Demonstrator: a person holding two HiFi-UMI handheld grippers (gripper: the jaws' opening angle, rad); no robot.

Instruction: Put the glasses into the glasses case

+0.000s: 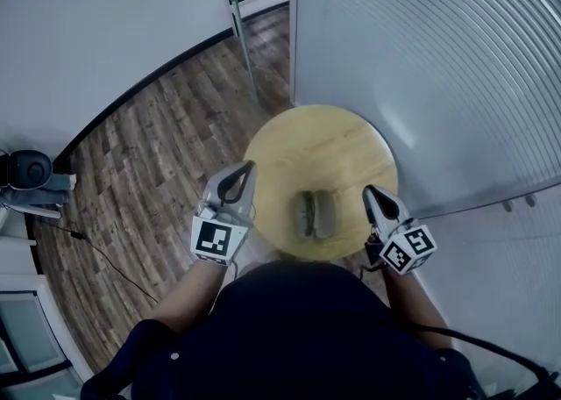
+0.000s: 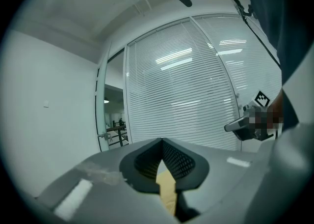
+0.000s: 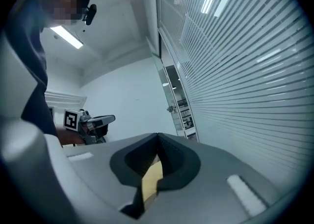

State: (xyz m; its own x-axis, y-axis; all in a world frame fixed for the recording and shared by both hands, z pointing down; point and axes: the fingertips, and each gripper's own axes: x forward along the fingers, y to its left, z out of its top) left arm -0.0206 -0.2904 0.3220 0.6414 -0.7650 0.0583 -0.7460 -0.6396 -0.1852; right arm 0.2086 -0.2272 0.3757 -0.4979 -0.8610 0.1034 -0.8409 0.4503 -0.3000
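Round wooden table (image 1: pixel 329 148) over plank floor (image 1: pixel 149 170), grey glasses case (image 1: pixel 315 214) near its front edge, possibly lying open, left gripper (image 1: pixel 250 166) and right gripper (image 1: pixel 369 189) either side of it, jaws together

Counter (image 1: pixel 342 139): pale wood, smooth, slight sheen; floor (image 1: pixel 149 153): darker wood planks, grainy. Glasses case (image 1: pixel 315 214) looks matt grey. Left tool (image 1: pixel 249 167) & right tool (image 1: pixel 369 189): matt grey plastic, pads (image 2: pixel 179 161) black, ribbed.

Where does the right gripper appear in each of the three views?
Head view: right gripper, lower right, beside the table.
Left gripper view: right gripper at the right edge, mid-height.
Right gripper view: bottom centre, shut.
Shared landmark: the blinds, in all three.
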